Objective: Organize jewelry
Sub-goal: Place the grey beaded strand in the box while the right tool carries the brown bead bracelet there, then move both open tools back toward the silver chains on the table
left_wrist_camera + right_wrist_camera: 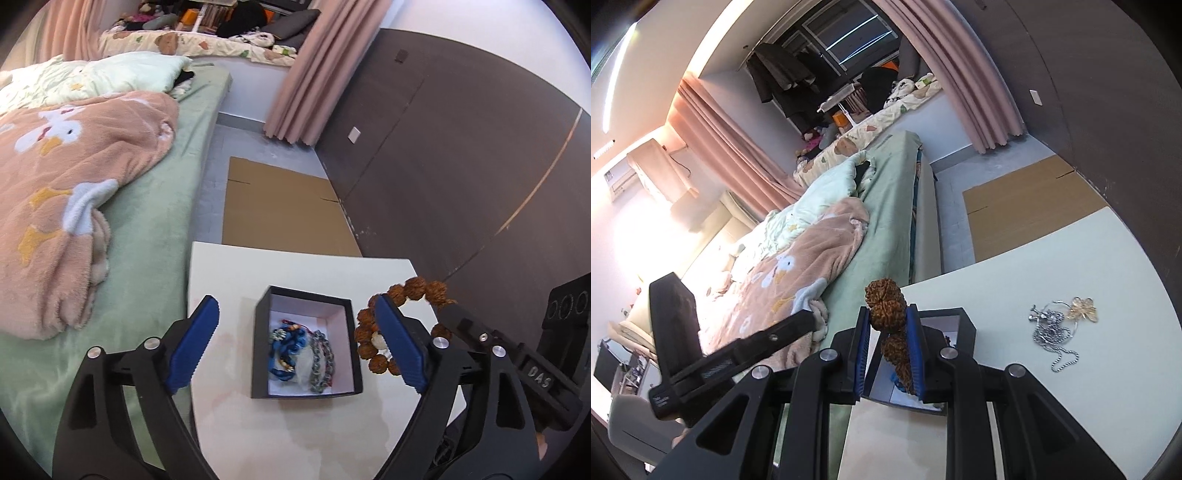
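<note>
A black jewelry box (306,347) with a white lining stands on the white table (295,266). Inside lie a blue cord bracelet (286,350) and a grey-green bead bracelet (322,363). My left gripper (295,347) is open and empty, its blue pads either side of the box. My right gripper (889,354) is shut on a brown seed-bead bracelet (886,310), held just above the box's right edge; the bracelet also shows in the left wrist view (400,317). The box (955,321) is partly hidden behind the right fingers.
A silver chain (1052,336) and a gold butterfly piece (1084,308) lie on the table to the right. A bed with a pink blanket (66,206) borders the table's left side. Flat cardboard (284,210) lies on the floor beyond. A dark wall (461,147) stands right.
</note>
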{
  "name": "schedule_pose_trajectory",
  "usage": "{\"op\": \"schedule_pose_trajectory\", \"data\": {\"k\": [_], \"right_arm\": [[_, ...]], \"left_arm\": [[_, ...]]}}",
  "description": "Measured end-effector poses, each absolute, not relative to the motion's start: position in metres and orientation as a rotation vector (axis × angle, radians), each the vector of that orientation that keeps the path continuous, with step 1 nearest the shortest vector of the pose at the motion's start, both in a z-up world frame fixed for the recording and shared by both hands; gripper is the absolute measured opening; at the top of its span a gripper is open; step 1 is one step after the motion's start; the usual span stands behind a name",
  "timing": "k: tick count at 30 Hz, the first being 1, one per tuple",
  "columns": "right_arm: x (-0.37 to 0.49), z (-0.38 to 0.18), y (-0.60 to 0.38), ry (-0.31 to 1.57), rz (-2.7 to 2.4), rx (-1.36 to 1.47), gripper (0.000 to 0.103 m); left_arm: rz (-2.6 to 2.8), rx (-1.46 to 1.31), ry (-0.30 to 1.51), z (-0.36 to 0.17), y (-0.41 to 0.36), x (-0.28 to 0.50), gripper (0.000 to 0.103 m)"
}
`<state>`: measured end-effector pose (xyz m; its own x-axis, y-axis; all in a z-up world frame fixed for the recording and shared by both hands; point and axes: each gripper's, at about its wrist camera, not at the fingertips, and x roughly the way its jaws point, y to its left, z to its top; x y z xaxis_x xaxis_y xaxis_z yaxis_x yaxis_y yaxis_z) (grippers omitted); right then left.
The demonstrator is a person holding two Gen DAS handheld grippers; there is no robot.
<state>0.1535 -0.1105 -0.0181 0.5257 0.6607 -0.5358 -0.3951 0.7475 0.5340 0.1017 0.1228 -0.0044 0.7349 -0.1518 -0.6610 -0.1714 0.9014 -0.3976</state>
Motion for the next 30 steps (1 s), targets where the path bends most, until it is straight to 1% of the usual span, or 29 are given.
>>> {"op": "schedule_pose_trajectory", "data": {"k": [4, 6, 7, 8, 9, 17, 20, 23, 24, 26, 27, 29, 30], "right_arm": [[0.159, -0.028, -0.093, 0.824, 0.649, 0.35, 0.02], [0.161, -0.034, -0.083, 0.841, 0.672, 0.349, 0.024], [0.162, -0.036, -0.079, 0.855, 0.688, 0.354, 0.045], [0.163, -0.038, -0.077, 0.874, 0.701, 0.362, 0.058], [0.161, -0.037, -0.078, 0.855, 0.693, 0.371, 0.065], [0.159, -0.033, -0.102, 0.853, 0.641, 0.38, 0.064], [0.157, -0.035, -0.116, 0.865, 0.605, 0.376, 0.066], [0.154, -0.038, -0.128, 0.889, 0.571, 0.353, 0.072], [0.154, -0.038, -0.134, 0.891, 0.562, 0.349, 0.075], [0.153, -0.039, -0.147, 0.894, 0.535, 0.352, 0.081], [0.153, -0.039, -0.154, 0.896, 0.518, 0.354, 0.083], [0.154, -0.04, -0.167, 0.902, 0.496, 0.365, 0.084], [0.156, -0.04, -0.173, 0.909, 0.488, 0.37, 0.086]], "left_arm": [[0.033, -0.495, 0.746, -0.005, 0.138, 0.098, 0.087], [0.037, -0.504, 0.74, -0.005, 0.144, 0.097, 0.087], [0.04, -0.508, 0.738, -0.004, 0.145, 0.097, 0.087], [0.045, -0.514, 0.735, -0.004, 0.148, 0.096, 0.087], [0.049, -0.52, 0.734, -0.005, 0.15, 0.096, 0.087], [0.042, -0.508, 0.748, -0.008, 0.147, 0.097, 0.087], [0.029, -0.49, 0.756, -0.009, 0.14, 0.1, 0.087], [0.014, -0.462, 0.769, -0.01, 0.128, 0.103, 0.087], [0.008, -0.454, 0.773, -0.01, 0.124, 0.104, 0.088], [-0.003, -0.437, 0.779, -0.011, 0.115, 0.104, 0.094], [-0.009, -0.424, 0.778, -0.011, 0.109, 0.105, 0.094], [-0.018, -0.406, 0.78, -0.01, 0.1, 0.107, 0.095], [-0.027, -0.4, 0.783, -0.011, 0.094, 0.109, 0.095]]}}
